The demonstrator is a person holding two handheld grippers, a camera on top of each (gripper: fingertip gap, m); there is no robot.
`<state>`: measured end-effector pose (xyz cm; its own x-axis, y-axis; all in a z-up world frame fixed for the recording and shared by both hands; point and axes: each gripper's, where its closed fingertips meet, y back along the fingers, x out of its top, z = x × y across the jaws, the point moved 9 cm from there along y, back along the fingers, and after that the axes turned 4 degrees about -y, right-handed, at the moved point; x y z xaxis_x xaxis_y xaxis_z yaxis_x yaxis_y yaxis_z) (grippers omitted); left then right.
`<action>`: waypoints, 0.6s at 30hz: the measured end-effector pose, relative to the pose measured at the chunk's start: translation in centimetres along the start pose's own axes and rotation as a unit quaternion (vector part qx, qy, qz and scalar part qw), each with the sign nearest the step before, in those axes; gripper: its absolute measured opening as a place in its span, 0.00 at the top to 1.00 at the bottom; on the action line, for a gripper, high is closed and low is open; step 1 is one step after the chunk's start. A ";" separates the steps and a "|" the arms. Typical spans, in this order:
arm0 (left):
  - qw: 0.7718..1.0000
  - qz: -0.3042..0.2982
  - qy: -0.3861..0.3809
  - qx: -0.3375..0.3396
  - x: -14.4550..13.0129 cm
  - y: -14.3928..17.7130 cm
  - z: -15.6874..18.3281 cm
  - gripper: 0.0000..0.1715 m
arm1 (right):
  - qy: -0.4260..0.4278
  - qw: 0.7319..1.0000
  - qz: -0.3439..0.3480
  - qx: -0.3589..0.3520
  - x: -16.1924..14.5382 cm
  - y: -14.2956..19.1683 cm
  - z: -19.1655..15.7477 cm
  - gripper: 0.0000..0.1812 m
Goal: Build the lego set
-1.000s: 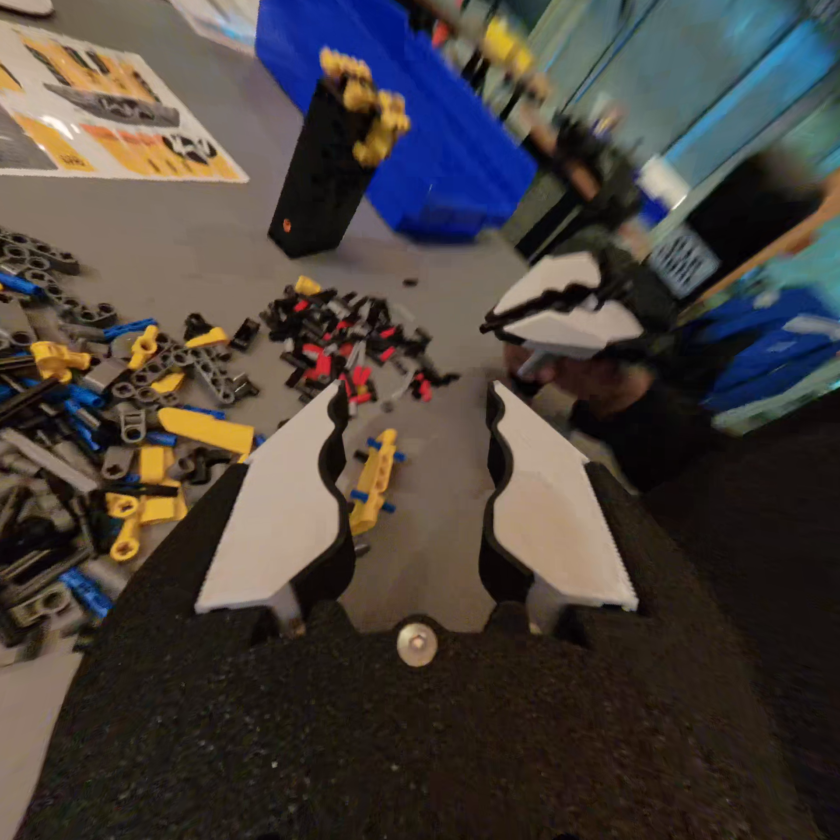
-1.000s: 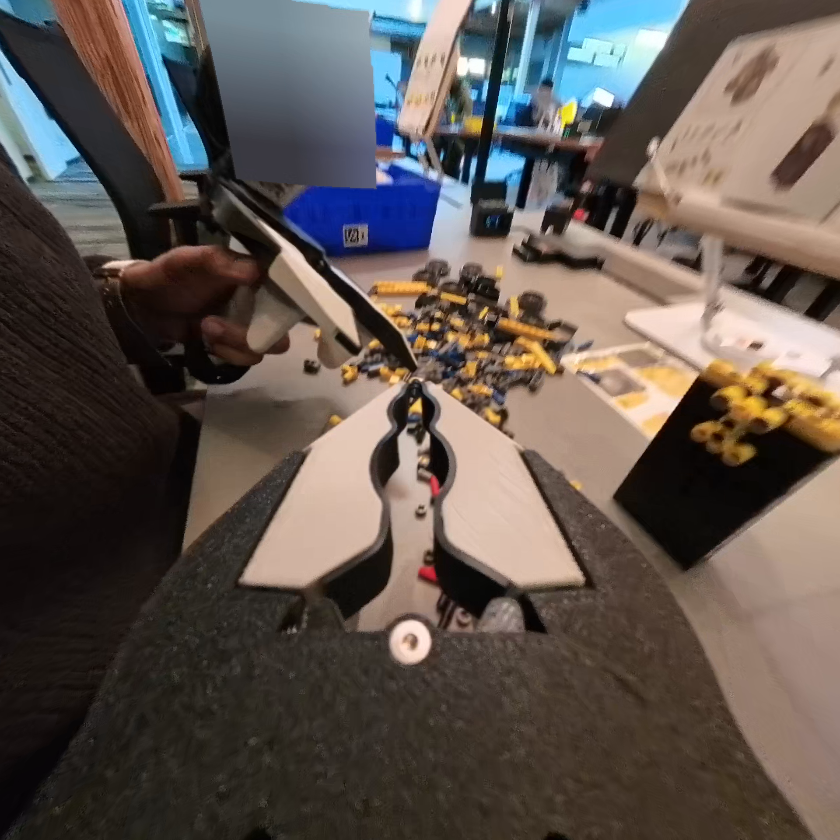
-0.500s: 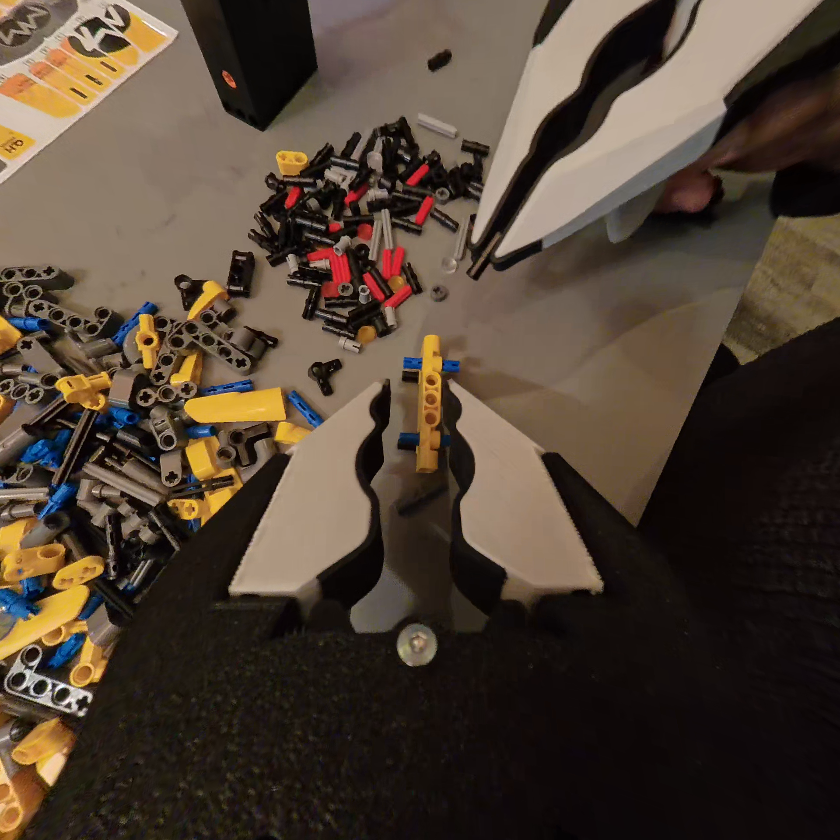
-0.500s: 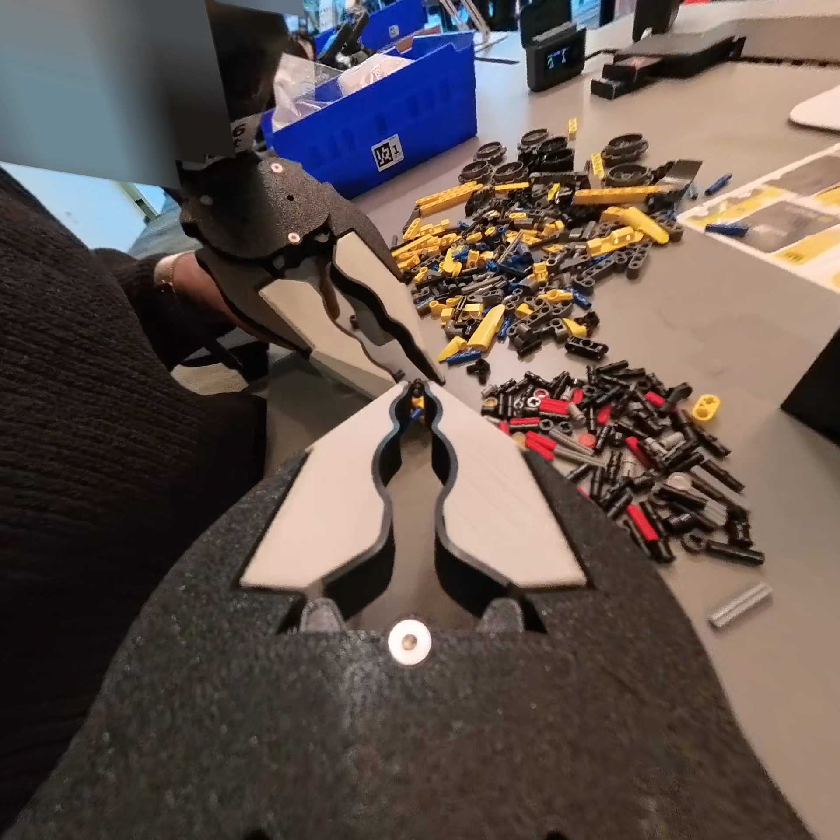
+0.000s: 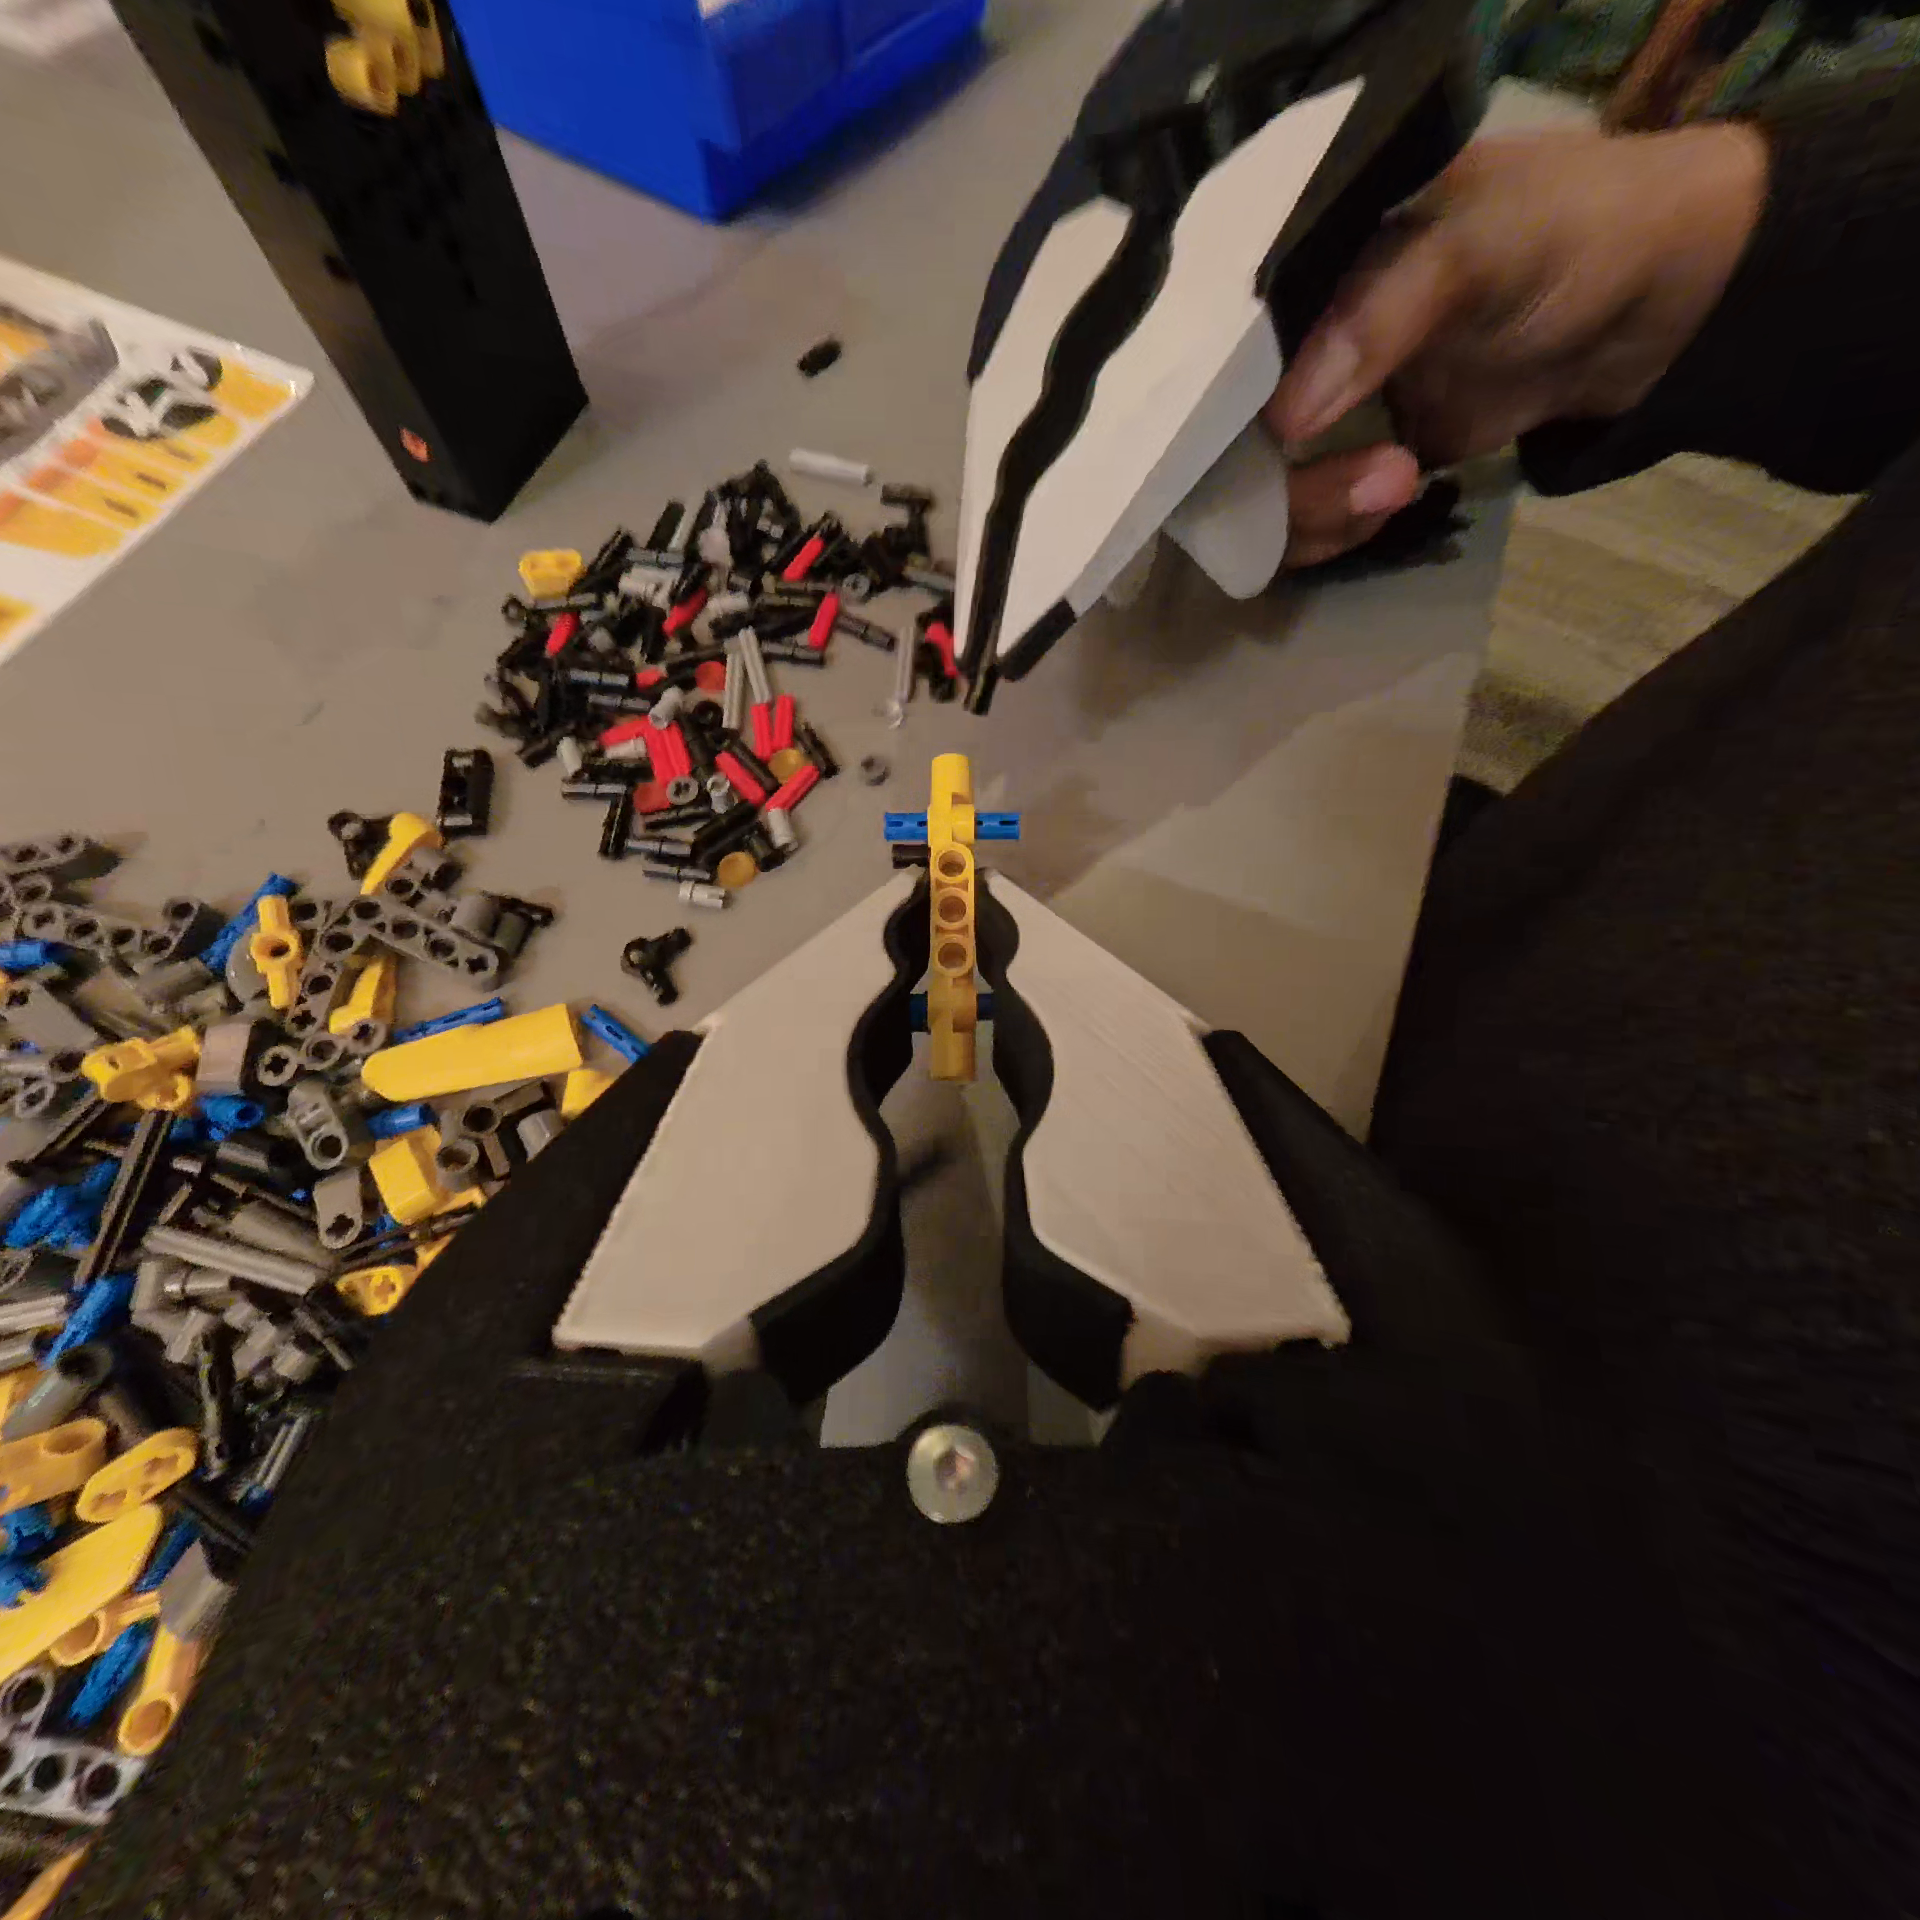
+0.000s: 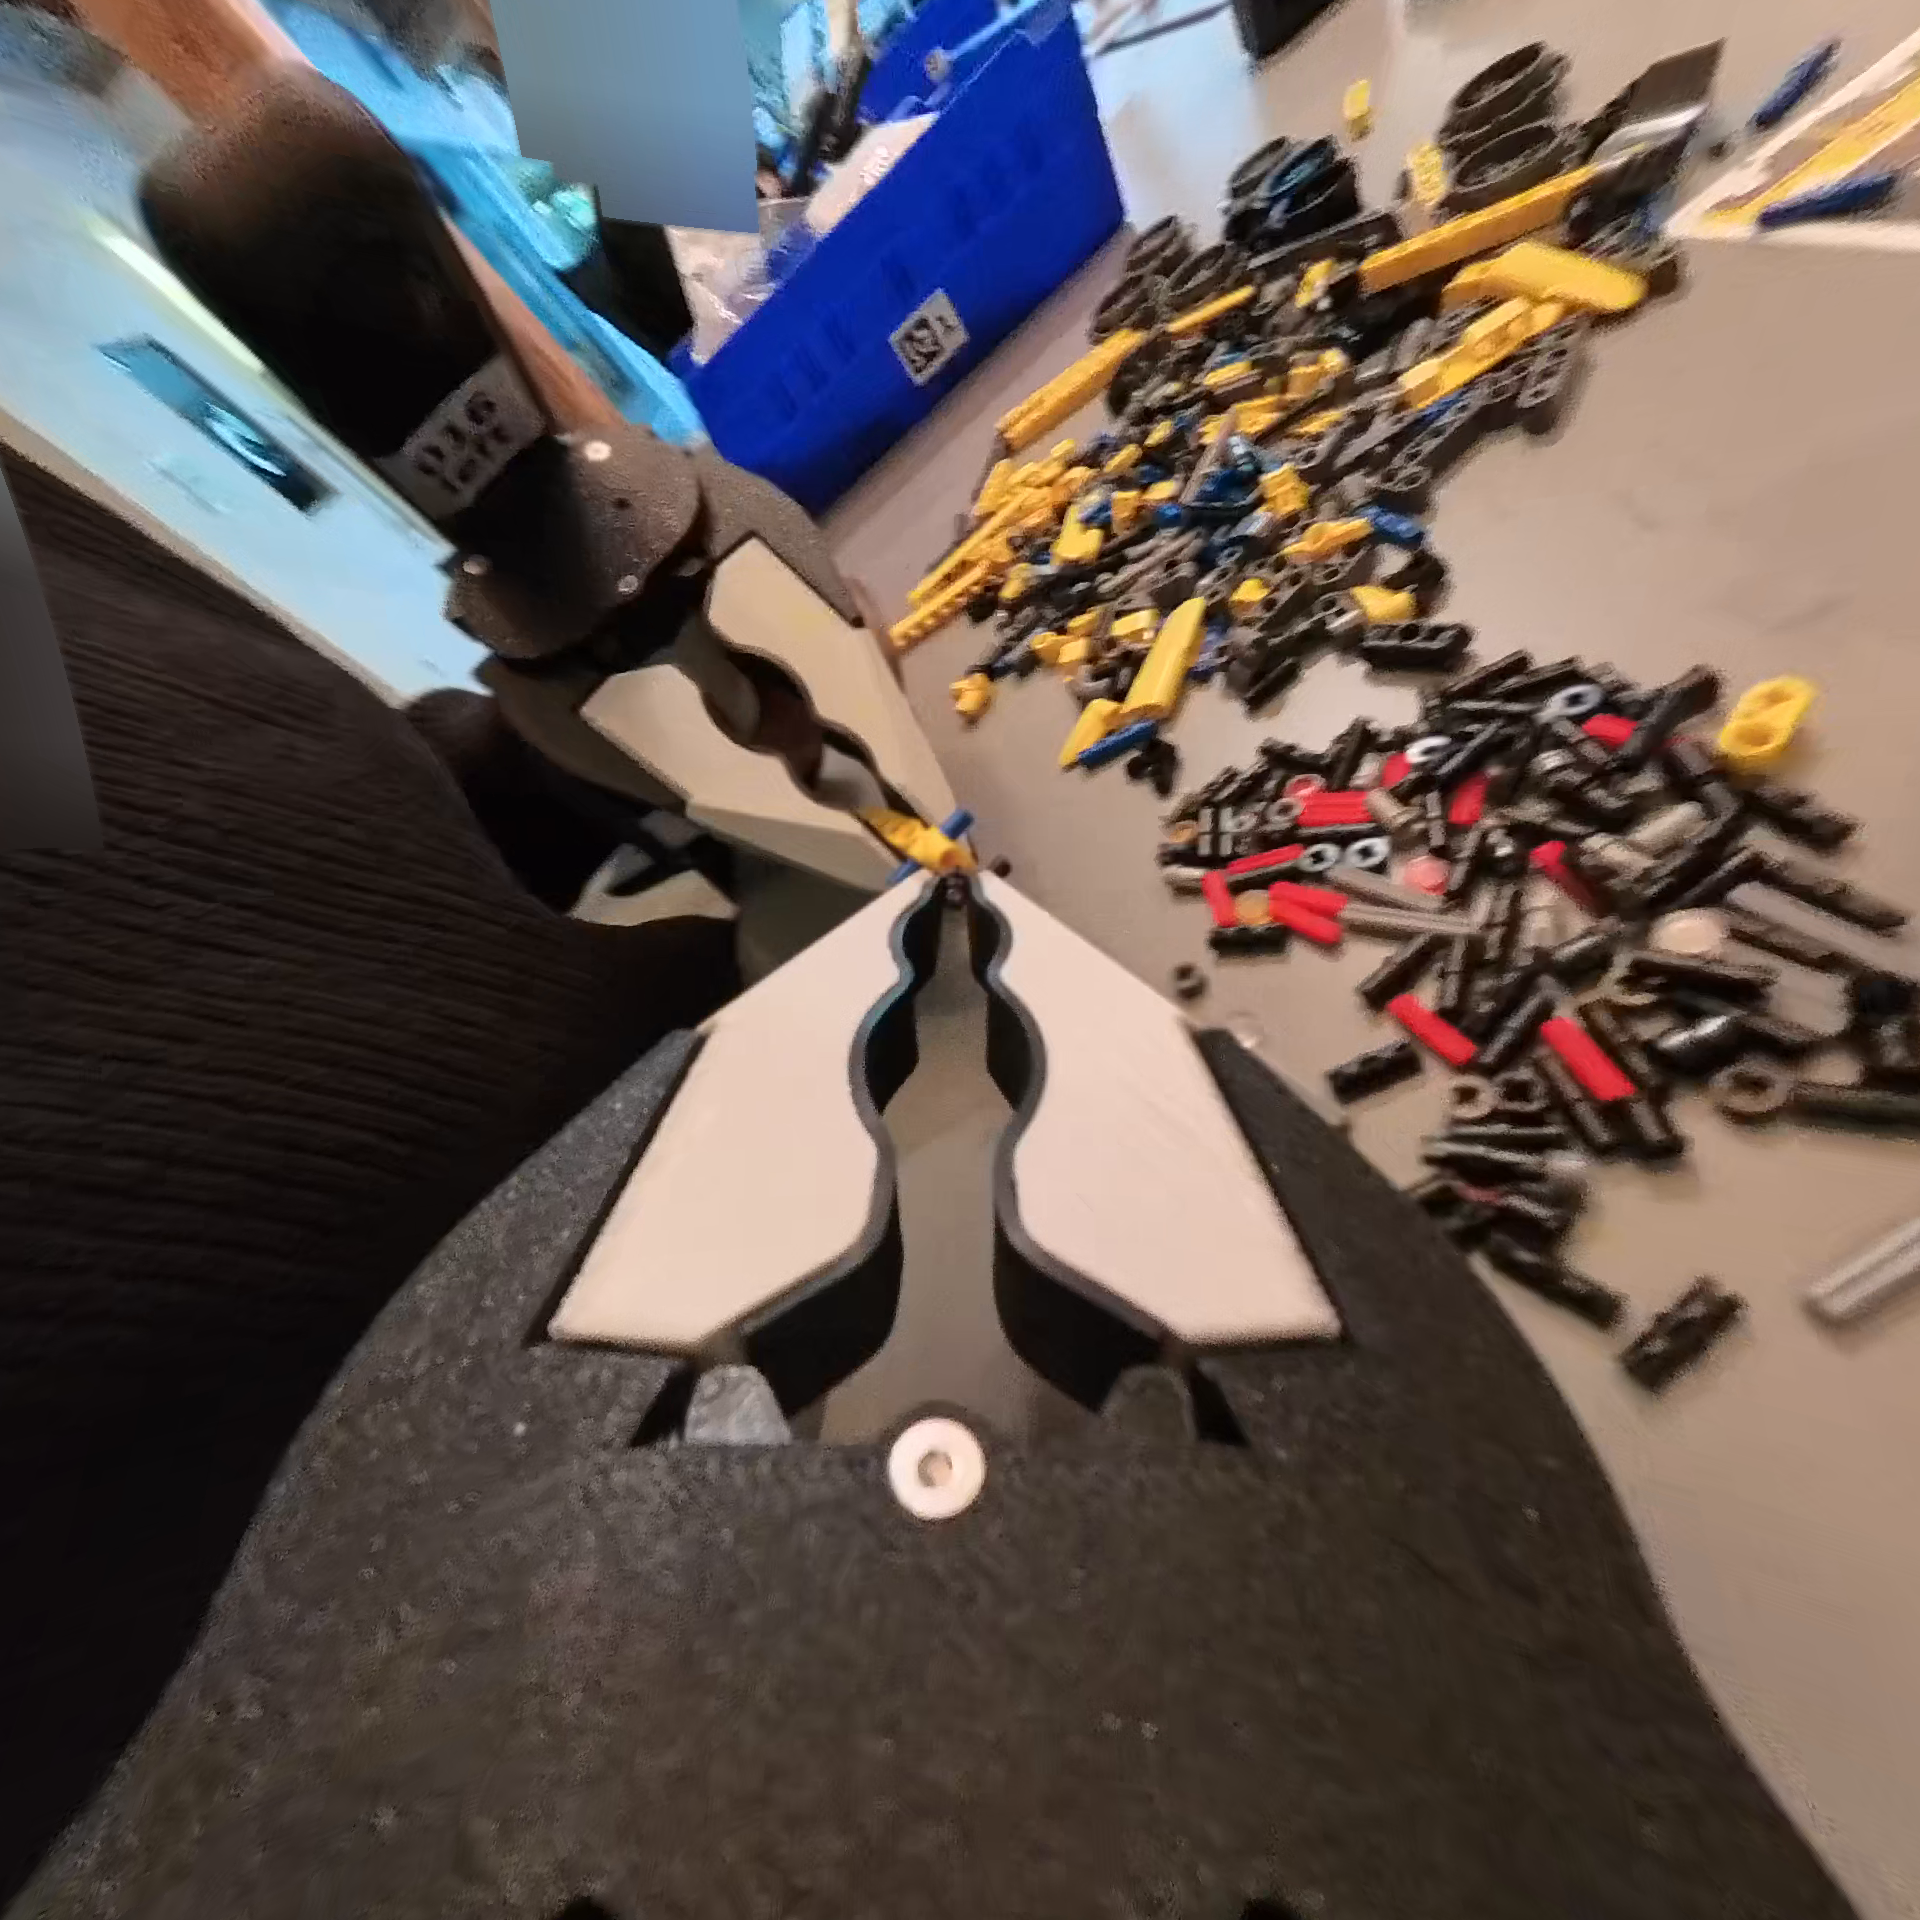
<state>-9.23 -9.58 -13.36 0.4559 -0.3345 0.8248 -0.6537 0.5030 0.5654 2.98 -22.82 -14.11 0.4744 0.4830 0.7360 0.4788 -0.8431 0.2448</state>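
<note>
My left gripper is clamped on a yellow plastic beam with a row of round holes; the beam stands lengthwise between the white, wavy-edged fingers, its upper end poking out past the tips. Two short blue plastic pins cross the beam, one just beyond the fingertips and one farther back inside the jaws. From my right wrist view the same beam shows as a small yellow-and-blue cluster at the tip of the left gripper, just ahead of my right gripper.

My right gripper's jaws are drawn together at the tips, and a tiny dark piece seems to sit between them, though it is too small and blurred for me to be sure it is gripped. In the left wrist view that gripper points down at the near edge of a heap of small black, red and grey plastic pins on the smooth grey tabletop, held by my hand.

A larger pile of yellow, grey, blue and black beams and connectors lies to the left. Beyond stand a tall black rectangular block, a blue plastic bin and a printed sheet lying flat.
</note>
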 end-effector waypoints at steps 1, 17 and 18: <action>1.000 0.020 0.000 -0.012 0.2 0.3 0.2 0.96 | -0.010 1.000 0.008 0.013 -0.1 0.1 -0.2 0.98; 0.998 0.031 -0.019 -0.050 -0.3 0.5 1.2 0.96 | -0.026 0.999 0.000 0.047 -1.1 -0.4 -1.4 0.98; 0.998 0.028 -0.026 -0.048 -0.3 0.5 1.3 0.96 | -0.025 0.999 -0.006 0.047 -1.1 -0.5 -1.4 0.98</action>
<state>-10.47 -10.27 -13.35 0.3868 -0.3435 0.8558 -0.6156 0.5947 0.5170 1.21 -23.28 -14.18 0.5036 0.5064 0.7000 0.5502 -0.8126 0.1921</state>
